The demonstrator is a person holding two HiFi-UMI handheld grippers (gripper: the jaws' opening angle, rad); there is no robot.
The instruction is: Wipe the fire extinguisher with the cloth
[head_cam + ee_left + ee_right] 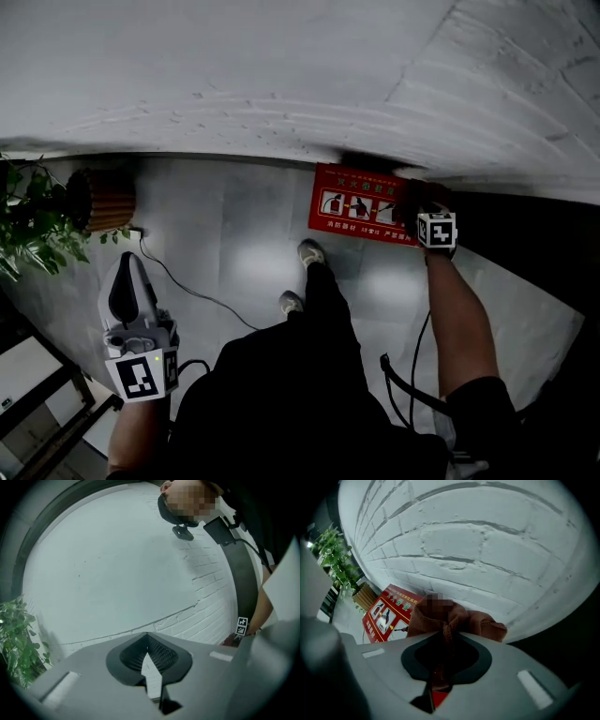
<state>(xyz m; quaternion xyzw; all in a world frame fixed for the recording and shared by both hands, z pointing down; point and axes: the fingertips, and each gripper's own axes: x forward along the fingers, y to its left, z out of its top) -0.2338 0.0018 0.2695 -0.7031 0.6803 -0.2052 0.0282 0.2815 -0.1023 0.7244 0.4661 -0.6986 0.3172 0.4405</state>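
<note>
Right tool (pixel 446 631) has its jaws closed down on a reddish-brown cloth (pixel 459 620), which is pinched in the narrow slot between them and bunches out in folds past the tips. Just beyond the cloth lies a red panel (pixel 386 611) printed with white pictograms of an extinguisher in use and lines of print too small for us to read. We cannot tell whether it is a sign or the face of a box, and we cannot pick out the fire extinguisher's own body in any view. From the head view the same panel (pixel 361 214) sits at the foot of the white brick wall (pixel 281 75), its right end covered by the right tool, and the cloth there is only a dark blur. Nearer us, two shoes (pixel 309 251) stand on the grey floor (pixel 244 234) and a thin cable (pixel 187 286) trails across it. Well apart, at the picture's left, the left tool (pixel 127 281) is held out with its jaw tips meeting and nothing between them. Past it, a potted plant (pixel 28 220) in a woven basket (pixel 105 199) is cut off by the frame's edge.
</note>
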